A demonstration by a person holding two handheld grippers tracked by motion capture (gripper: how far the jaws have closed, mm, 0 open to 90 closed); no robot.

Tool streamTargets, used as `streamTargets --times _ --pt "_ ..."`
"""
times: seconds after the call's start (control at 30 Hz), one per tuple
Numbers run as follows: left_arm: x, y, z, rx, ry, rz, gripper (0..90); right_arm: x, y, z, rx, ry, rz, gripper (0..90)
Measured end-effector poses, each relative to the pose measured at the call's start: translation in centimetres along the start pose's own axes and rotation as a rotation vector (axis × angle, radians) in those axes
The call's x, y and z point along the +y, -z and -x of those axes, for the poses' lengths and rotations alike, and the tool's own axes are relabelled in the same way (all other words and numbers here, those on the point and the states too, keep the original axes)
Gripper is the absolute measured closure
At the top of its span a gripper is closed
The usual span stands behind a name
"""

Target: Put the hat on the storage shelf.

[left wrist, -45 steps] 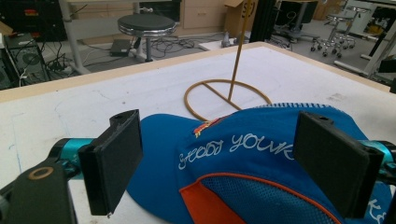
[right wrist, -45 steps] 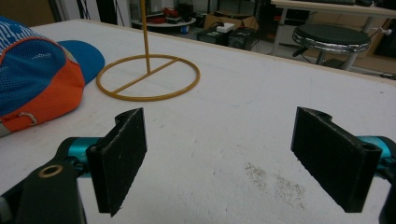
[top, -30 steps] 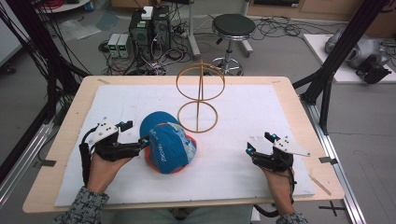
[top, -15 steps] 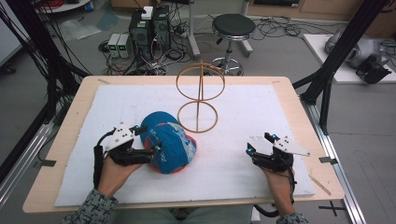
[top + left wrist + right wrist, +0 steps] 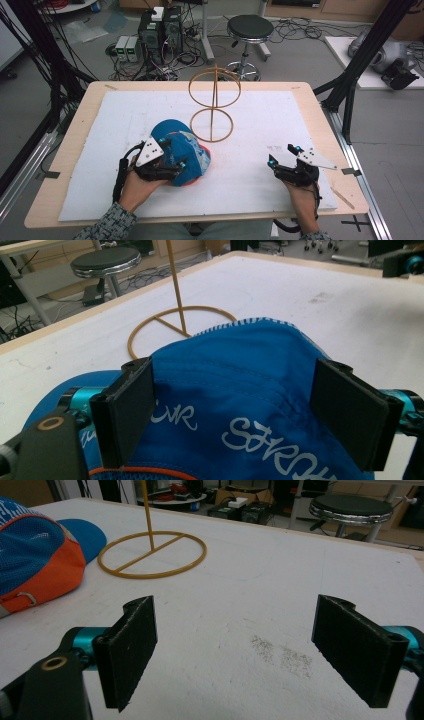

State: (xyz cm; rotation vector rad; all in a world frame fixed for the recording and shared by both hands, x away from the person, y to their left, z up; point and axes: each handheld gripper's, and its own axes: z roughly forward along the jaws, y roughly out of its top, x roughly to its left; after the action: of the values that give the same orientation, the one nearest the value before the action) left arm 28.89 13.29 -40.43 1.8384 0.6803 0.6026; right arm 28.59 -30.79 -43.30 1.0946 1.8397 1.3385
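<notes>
Looks like the job is just getting going: the left gripper (image 5: 176, 167) sits over the cap (image 5: 187, 152) in the lower left middle of the high view, fingers (image 5: 131, 407) spread wide on either side of the crown but not squeezing it yet. So I'd say the grab hasn't happened, and everything after it, probably getting the cap onto the stand (image 5: 214, 102), is left to do.

The right gripper (image 5: 282, 162) is parked at the lower right of the high view, well apart from the cap, fingers (image 5: 127, 652) wide with nothing between them, just bare bench (image 5: 300, 112) cover.

Materials: the cap is blue fabric with white lettering and visible stitching, soft and creased in the left gripper view. From the right gripper view, far left of frame, you get blue mesh, an orange panel and a flat blue brim. The stand is thin tan rod, a flat ring base with a crossbar, an upright post and a hoop on top. The bench has a white, slightly scuffed sheet over a pale wood edge.
</notes>
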Motion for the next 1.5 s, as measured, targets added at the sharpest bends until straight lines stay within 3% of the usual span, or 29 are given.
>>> streamTargets --times 0.47,0.6,0.8,0.87,0.97,1.13,1.37,1.5 --pt "-0.1 0.3 -0.1 -0.027 -0.012 -0.007 52.7 0.0 -0.2 -0.2 0.005 0.019 -0.013 17.4" --pt "-0.1 0.4 0.0 -0.027 0.006 -0.005 65.6 0.0 -0.2 -0.2 0.007 0.015 -0.013 17.4" --pt "-0.1 0.7 -0.2 -0.057 -0.022 0.005 85.6 0.0 -0.3 -0.2 0.006 0.018 -0.017 17.4" --pt "-0.1 0.8 -0.4 -0.066 0.015 0.007 87.7 0.0 -0.3 -0.2 0.01 0.014 -0.02 17.4" --pt "0.0 0.9 -0.6 -0.073 0.032 0.017 88.1 0.0 -0.3 -0.2 0.01 0.017 -0.021 17.4" --pt "1.5 2.5 -2.0 -0.028 0.078 0.081 88.3 0.0 -0.4 -0.3 0.014 0.017 -0.026 17.4" --pt "2.9 3.9 -3.7 -0.023 0.143 0.149 88.3 0.0 -0.7 -0.3 0.014 0.011 -0.045 17.4" --pt "3.7 4.3 -4.1 -0.015 0.153 0.168 88.3 0.0 -0.7 -0.3 0.018 0.01 -0.043 17.4"
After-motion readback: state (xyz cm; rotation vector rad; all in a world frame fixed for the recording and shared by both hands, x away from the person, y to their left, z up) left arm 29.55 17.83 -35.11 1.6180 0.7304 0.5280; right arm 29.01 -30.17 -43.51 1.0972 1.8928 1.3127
